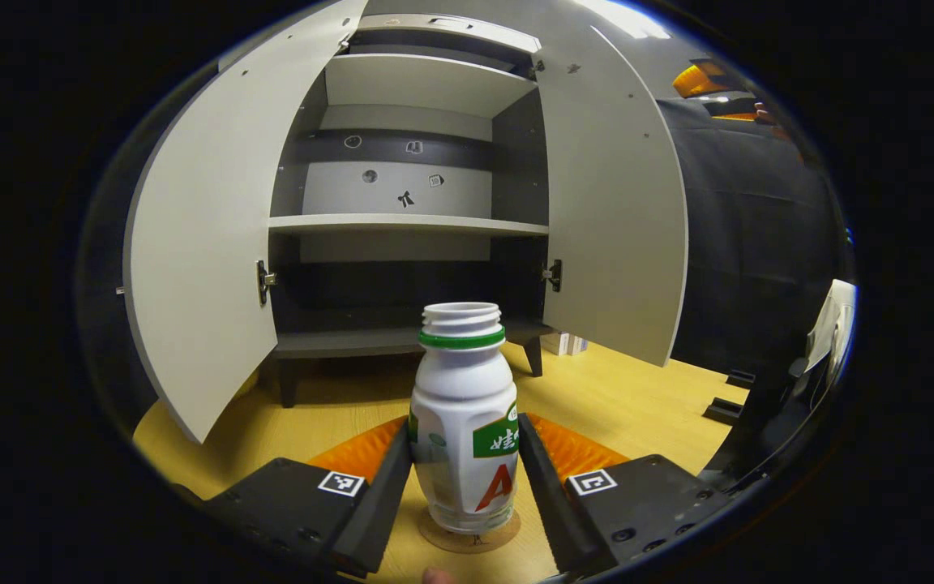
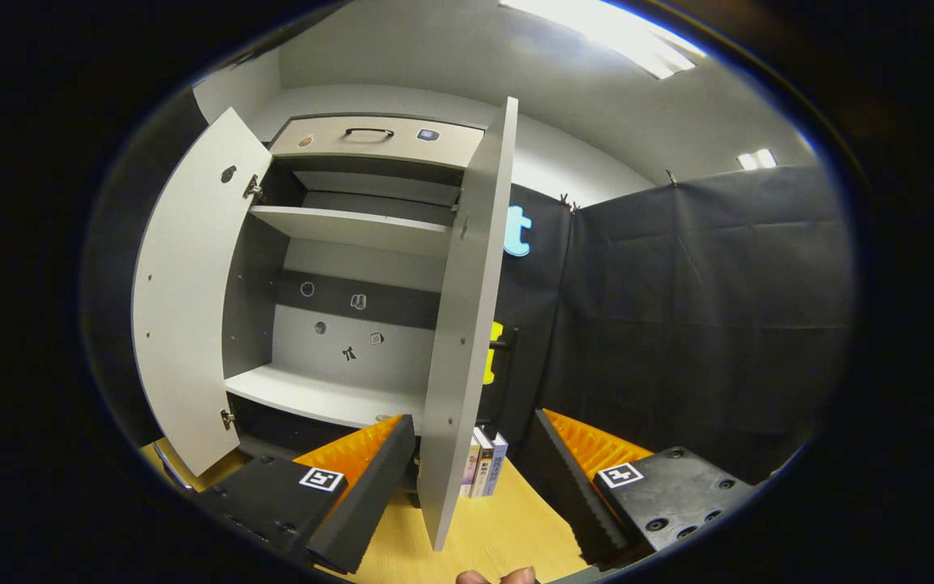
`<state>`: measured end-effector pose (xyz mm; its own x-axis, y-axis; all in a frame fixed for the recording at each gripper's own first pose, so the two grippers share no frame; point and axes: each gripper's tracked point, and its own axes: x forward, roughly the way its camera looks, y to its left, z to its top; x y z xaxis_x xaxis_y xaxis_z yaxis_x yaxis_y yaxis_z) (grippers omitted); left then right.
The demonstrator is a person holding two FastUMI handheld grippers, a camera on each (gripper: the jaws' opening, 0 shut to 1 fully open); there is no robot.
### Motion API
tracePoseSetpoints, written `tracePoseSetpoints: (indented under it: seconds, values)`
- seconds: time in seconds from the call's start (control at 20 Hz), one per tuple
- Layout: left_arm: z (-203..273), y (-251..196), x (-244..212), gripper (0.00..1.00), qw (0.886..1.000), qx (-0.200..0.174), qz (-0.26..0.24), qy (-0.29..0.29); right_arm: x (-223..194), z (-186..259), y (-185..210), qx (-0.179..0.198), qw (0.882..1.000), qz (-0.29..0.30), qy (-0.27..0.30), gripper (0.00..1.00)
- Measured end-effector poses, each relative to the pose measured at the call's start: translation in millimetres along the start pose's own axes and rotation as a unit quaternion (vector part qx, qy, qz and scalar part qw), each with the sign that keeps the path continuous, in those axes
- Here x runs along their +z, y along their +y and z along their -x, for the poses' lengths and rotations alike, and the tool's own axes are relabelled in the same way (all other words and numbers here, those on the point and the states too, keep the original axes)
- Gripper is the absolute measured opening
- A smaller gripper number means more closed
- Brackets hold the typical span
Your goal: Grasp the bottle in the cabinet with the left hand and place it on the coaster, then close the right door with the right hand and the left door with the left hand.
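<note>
Both doors (image 1: 199, 268) open | left gripper (image 1: 464, 466) clamps bottle (image 1: 464, 422) on coaster (image 1: 469, 537) | right gripper (image 2: 467, 466) apart

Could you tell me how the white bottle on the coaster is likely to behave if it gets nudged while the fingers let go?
The bottle looks tall and narrow, so it may tip if bumped. It has no cap and seems empty, so it is probably light and easily shifted. It stands on a small coaster, which leaves little margin for sliding.
</note>
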<state>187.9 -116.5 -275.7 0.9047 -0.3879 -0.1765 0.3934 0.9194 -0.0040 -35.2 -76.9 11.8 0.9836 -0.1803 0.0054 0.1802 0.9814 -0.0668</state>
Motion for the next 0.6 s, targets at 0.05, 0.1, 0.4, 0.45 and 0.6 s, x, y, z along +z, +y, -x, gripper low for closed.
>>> tracePoseSetpoints:
  seconds: [0.05,0.1,0.4,0.45,0.6]
  values:
    - [-1.3,0.4,-3.4,0.77,1.000,0.001,0.001,0.002,-2.4,0.4,-1.7,-0.002,1.000,0.000,0.005,0.97]
    - [-1.8,0.0,-6.5,0.77,1.000,0.001,0.001,0.002,-4.2,0.6,-3.2,-0.004,1.000,0.001,0.008,0.98]
    - [0.4,1.1,-20.4,0.78,1.000,0.006,0.002,0.011,-6.1,-1.6,-10.9,-0.013,1.000,-0.009,0.015,0.98]
    - [1.2,0.9,-22.6,0.78,1.000,0.005,0.002,0.014,-5.7,-1.4,-11.3,-0.013,1.000,-0.009,0.014,0.97]
    - [5.2,1.6,-28.9,0.78,1.000,0.005,0.003,0.025,-4.5,-0.4,-9.3,-0.012,1.000,-0.007,0.012,0.97]
